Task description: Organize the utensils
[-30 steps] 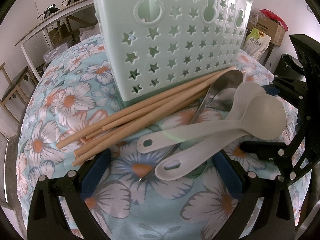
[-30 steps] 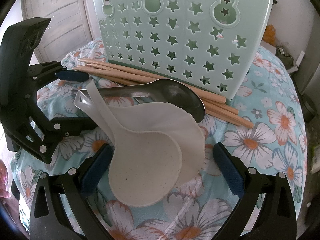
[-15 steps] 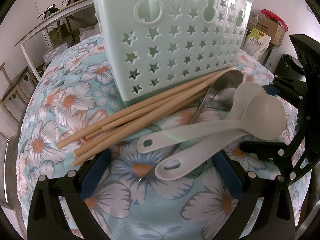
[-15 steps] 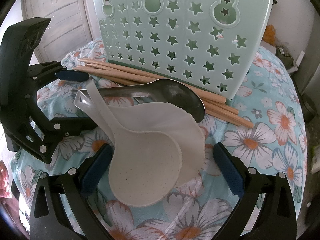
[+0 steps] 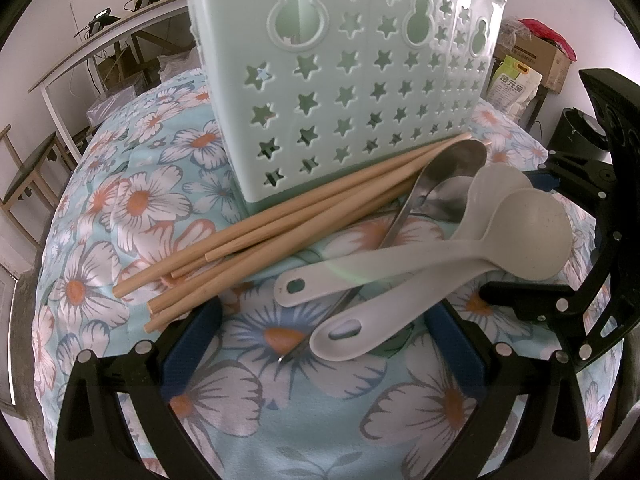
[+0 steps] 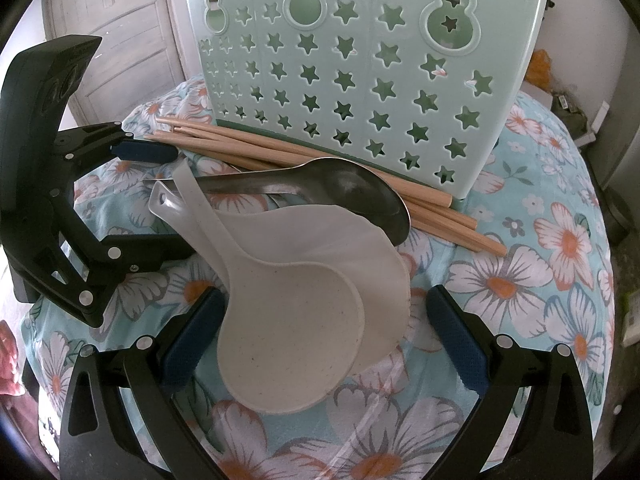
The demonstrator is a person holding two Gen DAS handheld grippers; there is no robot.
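White spoons (image 5: 420, 276) lie handle-first toward left gripper (image 5: 320, 344), bowls toward right gripper (image 6: 316, 332). Both grippers spread wide, holding nothing. Mint caddy (image 6: 360, 72) stands just beyond.

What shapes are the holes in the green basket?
Mostly stars, plus a few gourd-shaped cutouts near the top of the basket. Clearest in the right wrist view.

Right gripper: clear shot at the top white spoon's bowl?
Probably yes. The right gripper is open, and the top white spoon has its bowl between the fingers with nothing above it.
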